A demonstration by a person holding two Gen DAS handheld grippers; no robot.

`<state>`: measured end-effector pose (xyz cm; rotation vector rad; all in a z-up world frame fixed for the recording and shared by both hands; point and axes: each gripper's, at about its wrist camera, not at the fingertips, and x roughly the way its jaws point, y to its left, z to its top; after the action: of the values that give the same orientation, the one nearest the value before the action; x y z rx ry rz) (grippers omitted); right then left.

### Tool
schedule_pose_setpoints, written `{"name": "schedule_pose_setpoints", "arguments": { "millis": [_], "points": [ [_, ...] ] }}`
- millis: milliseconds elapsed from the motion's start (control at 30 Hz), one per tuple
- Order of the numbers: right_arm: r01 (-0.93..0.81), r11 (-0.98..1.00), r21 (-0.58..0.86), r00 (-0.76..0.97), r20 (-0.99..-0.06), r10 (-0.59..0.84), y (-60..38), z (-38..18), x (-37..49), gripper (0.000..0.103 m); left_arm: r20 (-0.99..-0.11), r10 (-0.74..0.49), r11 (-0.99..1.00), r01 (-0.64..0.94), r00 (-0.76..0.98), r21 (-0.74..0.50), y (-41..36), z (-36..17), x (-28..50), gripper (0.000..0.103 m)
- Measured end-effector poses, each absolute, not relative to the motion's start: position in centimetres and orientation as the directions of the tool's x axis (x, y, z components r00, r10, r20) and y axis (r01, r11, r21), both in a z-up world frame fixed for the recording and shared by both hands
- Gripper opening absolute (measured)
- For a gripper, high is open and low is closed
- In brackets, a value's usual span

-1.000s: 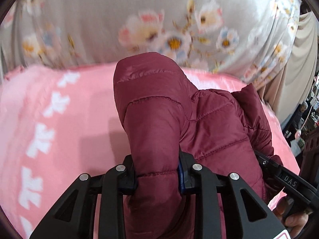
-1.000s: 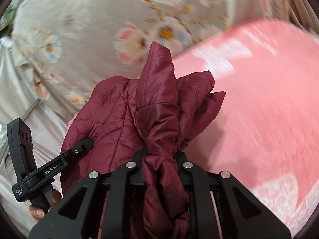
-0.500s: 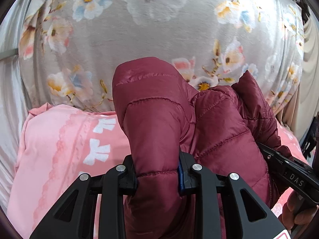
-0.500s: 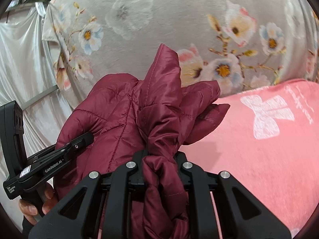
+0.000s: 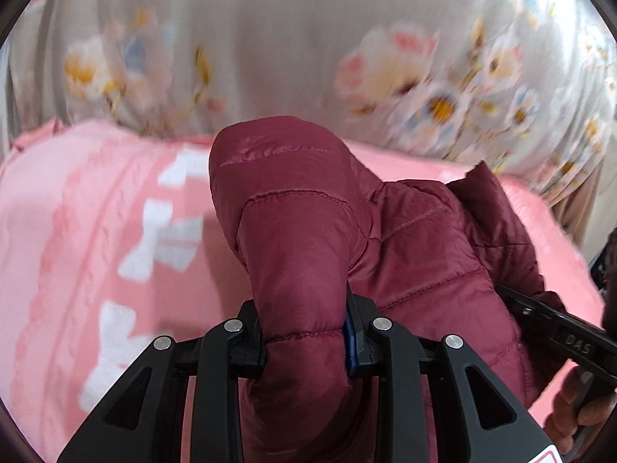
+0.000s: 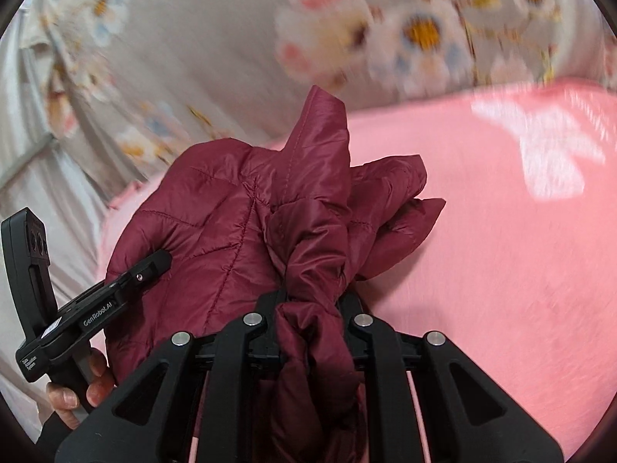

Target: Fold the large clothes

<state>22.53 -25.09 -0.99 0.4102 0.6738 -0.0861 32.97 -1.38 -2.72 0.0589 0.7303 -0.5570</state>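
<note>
1. Pink bedding (image 5: 69, 239) with white bow prints spreads below us, and a grey flowered cloth (image 5: 270, 38) hangs along the far side; both are blurred.
2. We judge the folding barely begun: the maroon puffer jacket (image 5: 420, 247) is bunched and lifted off the bedding, with no neat fold showing in either view. Spreading it flat and making every fold seem left to do.
3. Our left gripper (image 5: 306, 332) is clamped on a thick padded roll of the jacket, which bulges up and away between the two fingers.
4. Our right gripper (image 6: 314, 305) is pinched on a twisted, thinner bunch of the same jacket (image 6: 231, 223); a loose point of fabric stands up beyond it.
5. Each gripper appears at the edge of the other's view, so the two grips sit near one another with the jacket slumped between them.
</note>
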Motion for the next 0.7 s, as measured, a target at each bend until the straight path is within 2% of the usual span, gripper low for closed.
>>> {"name": "schedule_pose_setpoints", "arguments": {
  "millis": [33, 100, 133, 233, 367, 533, 700],
  "points": [
    [0.215, 0.912, 0.349, 0.775, -0.63, 0.058, -25.3, -1.8, 22.6, 0.02, -0.655, -0.441, 0.864, 0.488, 0.614, -0.125, -1.2, -3.7, 33.3, 0.033],
    [0.228, 0.894, 0.387, 0.77, -0.633, 0.077, -26.1, -2.6, 22.1, 0.031, -0.67, -0.435, 0.87, 0.471, 0.602, -0.142, -0.5, -5.1, 33.7, 0.048],
    [0.236, 0.887, 0.397, 0.771, -0.632, 0.078, -26.3, -2.5, 21.6, 0.032, -0.677, -0.434, 0.875, 0.458, 0.594, -0.159, 0.1, -5.2, 33.7, 0.05],
    [0.269, 0.894, 0.357, 0.778, -0.628, 0.017, -26.5, -0.9, 19.7, 0.033, -0.703, -0.407, 0.889, 0.43, 0.583, -0.158, 1.1, -3.9, 33.4, 0.05],
    [0.29, 0.933, 0.211, 0.798, -0.592, -0.114, -25.2, 3.0, 18.6, 0.033, -0.732, -0.344, 0.922, 0.36, 0.588, -0.143, 1.8, -1.2, 33.4, 0.05],
    [0.255, 0.965, 0.064, 0.813, -0.554, -0.178, -22.4, 5.8, 22.9, 0.027, -0.731, -0.272, 0.952, 0.286, 0.626, -0.109, -0.2, 2.5, 33.8, 0.049],
    [0.278, 0.959, 0.059, 0.782, -0.594, -0.19, -22.3, 4.5, 28.2, 0.027, -0.771, -0.206, 0.966, 0.25, 0.603, -0.062, -3.8, 1.4, 36.3, 0.049]
  ]
}}
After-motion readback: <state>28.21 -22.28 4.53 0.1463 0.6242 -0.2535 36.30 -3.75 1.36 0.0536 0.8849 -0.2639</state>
